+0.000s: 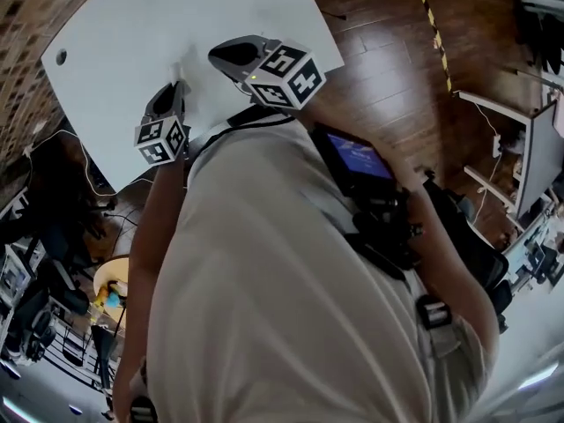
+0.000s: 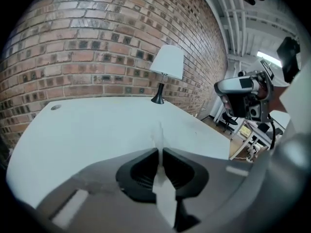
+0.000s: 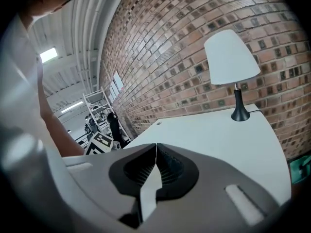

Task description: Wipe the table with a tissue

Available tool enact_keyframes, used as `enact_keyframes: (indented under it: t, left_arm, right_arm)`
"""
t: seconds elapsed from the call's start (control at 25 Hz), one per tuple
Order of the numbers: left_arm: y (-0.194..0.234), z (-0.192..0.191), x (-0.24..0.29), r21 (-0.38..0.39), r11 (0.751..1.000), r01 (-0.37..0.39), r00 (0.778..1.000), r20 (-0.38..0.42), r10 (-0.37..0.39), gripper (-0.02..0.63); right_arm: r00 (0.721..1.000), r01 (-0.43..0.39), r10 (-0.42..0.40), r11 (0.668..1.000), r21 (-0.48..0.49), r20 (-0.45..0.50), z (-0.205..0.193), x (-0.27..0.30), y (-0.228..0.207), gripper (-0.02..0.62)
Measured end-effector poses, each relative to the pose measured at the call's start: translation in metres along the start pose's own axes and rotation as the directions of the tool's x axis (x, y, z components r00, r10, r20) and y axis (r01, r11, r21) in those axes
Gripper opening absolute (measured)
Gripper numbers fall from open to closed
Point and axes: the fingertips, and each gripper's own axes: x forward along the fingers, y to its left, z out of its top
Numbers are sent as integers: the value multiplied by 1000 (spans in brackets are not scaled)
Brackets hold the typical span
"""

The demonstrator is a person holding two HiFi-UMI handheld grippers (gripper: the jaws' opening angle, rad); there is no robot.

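The white table (image 1: 176, 25) lies ahead of me, under both grippers. My left gripper (image 1: 176, 91) is over the table's near edge and is shut on a thin white tissue (image 2: 160, 132). A pointed strip of the tissue sticks out past the fingertips. In the left gripper view the jaws (image 2: 160, 152) pinch the tissue, with bare tabletop (image 2: 97, 125) beyond it. My right gripper (image 1: 231, 55) hovers over the table a little further in, to the right of the left one. Its jaws (image 3: 155, 148) meet at the tips with nothing between them.
A white-shaded lamp (image 3: 231, 57) on a black stem stands at the table's far end by the brick wall (image 2: 97, 42). A cable hole (image 1: 61, 57) sits near one table corner. Wooden floor (image 1: 388, 69) and desks (image 1: 529, 157) lie to the right. My torso fills the lower head view.
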Motion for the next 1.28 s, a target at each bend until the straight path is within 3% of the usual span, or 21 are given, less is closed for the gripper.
enact_keyframes:
  t: [0.32, 0.68, 0.88, 1.12, 1.28]
  left_arm:
    - [-11, -49, -18, -38, 997, 67, 997, -30, -68, 35]
    - [-40, -49, -16, 71, 987, 141, 990, -37, -139, 35]
    - [-49, -49, -14, 123, 981, 152, 987, -71, -144, 37]
    - [-57, -44, 8, 72, 993, 94, 993, -85, -88, 37]
    - [-85, -29, 38, 93, 994, 65, 994, -94, -57, 37]
  right_arm:
    - [992, 123, -122, 990, 67, -10, -52, -34, 27, 9]
    - [970, 232, -239, 966, 110, 50, -67, -76, 28, 9]
    - [969, 229, -240, 963, 141, 65, -71, -83, 9, 9]
    - [985, 165, -170, 977, 133, 24, -69, -89, -21, 9]
    - [991, 130, -131, 982, 134, -1, -63, -113, -58, 9]
